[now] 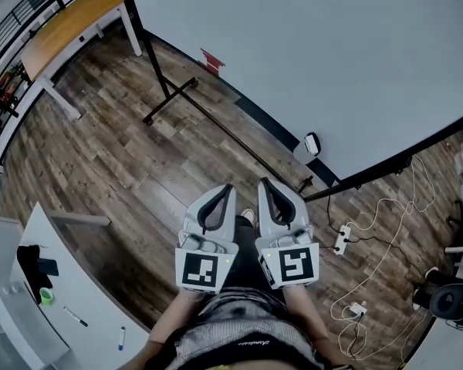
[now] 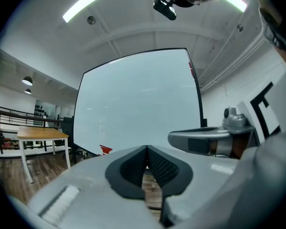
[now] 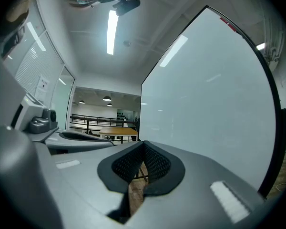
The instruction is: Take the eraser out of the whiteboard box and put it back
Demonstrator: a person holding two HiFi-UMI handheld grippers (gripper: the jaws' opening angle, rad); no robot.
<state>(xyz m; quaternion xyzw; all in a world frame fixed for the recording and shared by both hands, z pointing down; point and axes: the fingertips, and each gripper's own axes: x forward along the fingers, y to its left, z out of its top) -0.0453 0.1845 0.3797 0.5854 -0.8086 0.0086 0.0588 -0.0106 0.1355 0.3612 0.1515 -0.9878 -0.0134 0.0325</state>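
Left tongs (image 1: pixel 229 188) and right tongs (image 1: pixel 263 182) are both shut, their ribbed black pads (image 2: pixel 133 166) meeting with nothing between them. We stand on a wood-plank floor (image 1: pixel 131 160) facing a large blank whiteboard (image 1: pixel 316 52) on a black stand (image 1: pixel 174 91). At its lower edge sits a small red item (image 1: pixel 211 62), and farther along that edge a white piece with a dark face (image 1: pixel 312 144); we cannot tell which, if either, is the eraser. A wooden-topped table (image 1: pixel 69 21) with white legs stands beyond the board's left end, by a black railing (image 1: pixel 11 21). Close at our left, a white table (image 1: pixel 92 291) carries markers (image 1: pixel 76 317), a green roll (image 1: pixel 46 296) and a dark object (image 1: pixel 32 264). A power strip (image 1: pixel 342 240) and a white cable (image 1: pixel 393 214) lie on the floor at right. We hold the two tools side by side, close to our body, pointing roughly level at the board, their marker cubes (image 1: pixel 198 269) turned up.
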